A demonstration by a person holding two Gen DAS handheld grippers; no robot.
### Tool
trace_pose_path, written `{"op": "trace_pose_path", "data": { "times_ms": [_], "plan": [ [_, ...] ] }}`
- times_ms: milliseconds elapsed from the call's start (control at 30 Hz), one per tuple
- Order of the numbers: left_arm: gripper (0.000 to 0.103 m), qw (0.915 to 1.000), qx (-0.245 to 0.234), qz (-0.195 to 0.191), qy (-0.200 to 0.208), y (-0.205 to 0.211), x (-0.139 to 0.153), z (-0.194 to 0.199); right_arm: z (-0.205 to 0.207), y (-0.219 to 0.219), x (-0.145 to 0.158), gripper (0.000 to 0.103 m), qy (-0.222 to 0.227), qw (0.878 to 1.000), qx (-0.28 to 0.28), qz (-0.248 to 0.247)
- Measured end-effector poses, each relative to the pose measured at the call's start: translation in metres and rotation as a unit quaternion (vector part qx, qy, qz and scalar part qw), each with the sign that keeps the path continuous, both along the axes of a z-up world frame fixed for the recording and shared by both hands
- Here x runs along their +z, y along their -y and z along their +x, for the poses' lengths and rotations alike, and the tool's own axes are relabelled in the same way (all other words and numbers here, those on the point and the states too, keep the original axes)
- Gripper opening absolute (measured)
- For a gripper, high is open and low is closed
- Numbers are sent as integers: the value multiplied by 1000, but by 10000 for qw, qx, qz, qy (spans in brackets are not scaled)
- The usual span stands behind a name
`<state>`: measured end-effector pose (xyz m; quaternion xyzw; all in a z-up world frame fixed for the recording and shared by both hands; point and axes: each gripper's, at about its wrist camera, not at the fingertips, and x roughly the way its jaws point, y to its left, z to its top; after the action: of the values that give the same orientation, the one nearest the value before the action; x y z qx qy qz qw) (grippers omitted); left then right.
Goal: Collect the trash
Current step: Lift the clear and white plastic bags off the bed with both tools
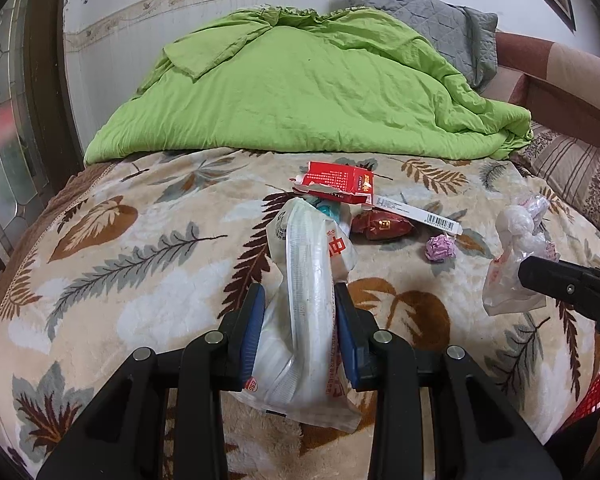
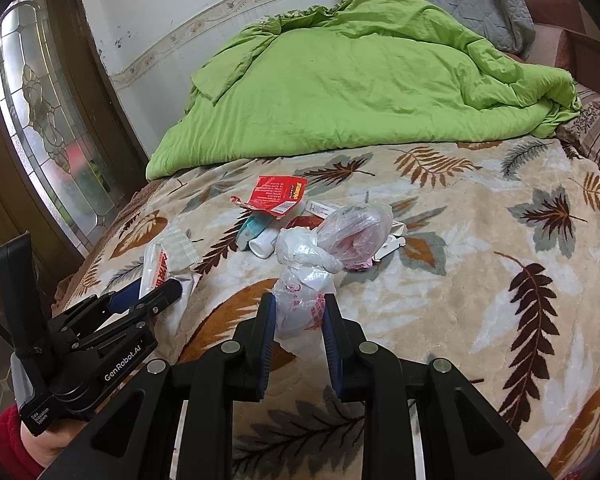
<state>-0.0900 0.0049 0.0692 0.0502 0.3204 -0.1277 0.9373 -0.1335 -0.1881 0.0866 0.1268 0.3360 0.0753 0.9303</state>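
My left hand-held gripper (image 1: pixel 300 312) is clamped on a white plastic wrapper (image 1: pixel 308 280) with red print, its 2 blue pads pressing the wrapper's sides so that it stands up above the bed (image 1: pixel 140 280). From the right wrist view the same wrapper (image 2: pixel 164 268) sticks out of the left hand-held gripper (image 2: pixel 152 292) at the left, with my red sleeve (image 2: pixel 4 444) below it.

My right hand-held gripper (image 2: pixel 300 312) is squeezed narrow on a knotted clear plastic bag (image 2: pixel 308 276) with pink print; the bag's bunched top rises beyond the fingertips.

The rest of the trash lies on the leaf-patterned blanket further in. A torn red carton (image 1: pixel 336 186) sits nearest the green quilt (image 1: pixel 308 92). Just in front of it are a dark red foil wrapper (image 1: pixel 382 226) and a flat white box strip with a barcode (image 1: pixel 420 216). A crumpled pink paper ball (image 1: pixel 440 249) lies near them, apart from the carton. In the right wrist view a white tube (image 2: pixel 264 244) with a teal packet beside it lies below the carton.

A grey pillow (image 1: pixel 428 20) rests against the wall behind the quilt.
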Motion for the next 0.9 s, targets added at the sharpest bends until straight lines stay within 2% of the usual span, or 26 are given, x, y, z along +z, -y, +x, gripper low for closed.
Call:
{"op": "trace_pose_path", "data": {
  "times_ms": [900],
  "plan": [
    [33, 9999, -94, 55, 74, 6, 1, -4, -4, 1, 7, 25, 71, 9999, -42, 132]
  ]
}}
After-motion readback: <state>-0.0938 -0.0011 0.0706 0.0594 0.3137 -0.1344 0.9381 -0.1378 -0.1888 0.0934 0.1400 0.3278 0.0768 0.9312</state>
